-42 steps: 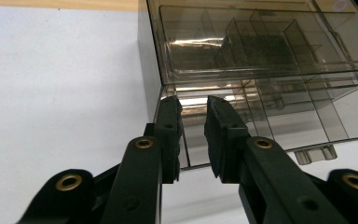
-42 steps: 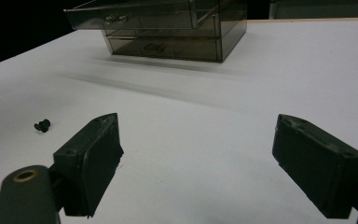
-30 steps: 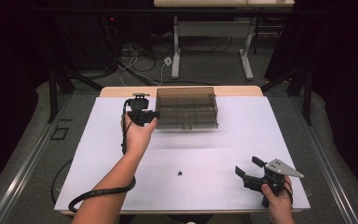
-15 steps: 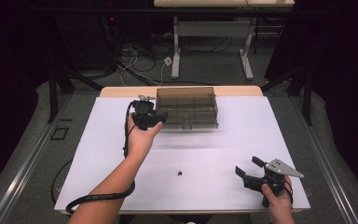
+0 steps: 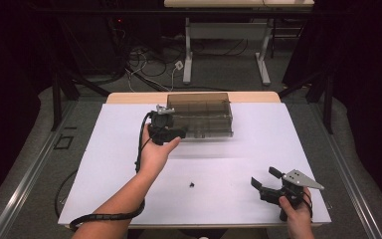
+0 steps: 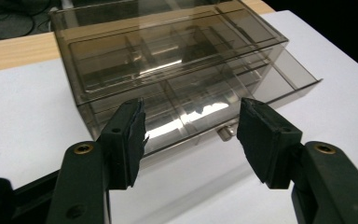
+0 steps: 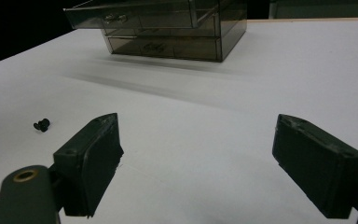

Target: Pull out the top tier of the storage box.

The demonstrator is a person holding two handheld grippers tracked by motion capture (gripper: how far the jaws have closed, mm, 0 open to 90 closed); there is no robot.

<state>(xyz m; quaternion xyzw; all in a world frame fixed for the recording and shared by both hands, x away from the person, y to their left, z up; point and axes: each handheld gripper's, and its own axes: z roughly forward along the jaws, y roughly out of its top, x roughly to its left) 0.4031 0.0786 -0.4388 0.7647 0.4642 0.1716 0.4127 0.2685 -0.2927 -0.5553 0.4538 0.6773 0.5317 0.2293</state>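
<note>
Left hand-held gripper (image 6: 191, 140), jaws apart, faces the knob (image 6: 223, 134) of the smoked drawer box (image 5: 201, 115) at the tabletop's (image 5: 109, 164) far edge, apparently to pull; right hand-held gripper (image 5: 267, 180) rests open near a small black screw (image 5: 192, 185)

White table cover (image 5: 258, 149), wooden table edge (image 5: 129, 97) along its far side, tangled cables (image 5: 149, 64) on grey floor beyond, white desk legs (image 5: 226, 50) further back, dark curtains around.
</note>
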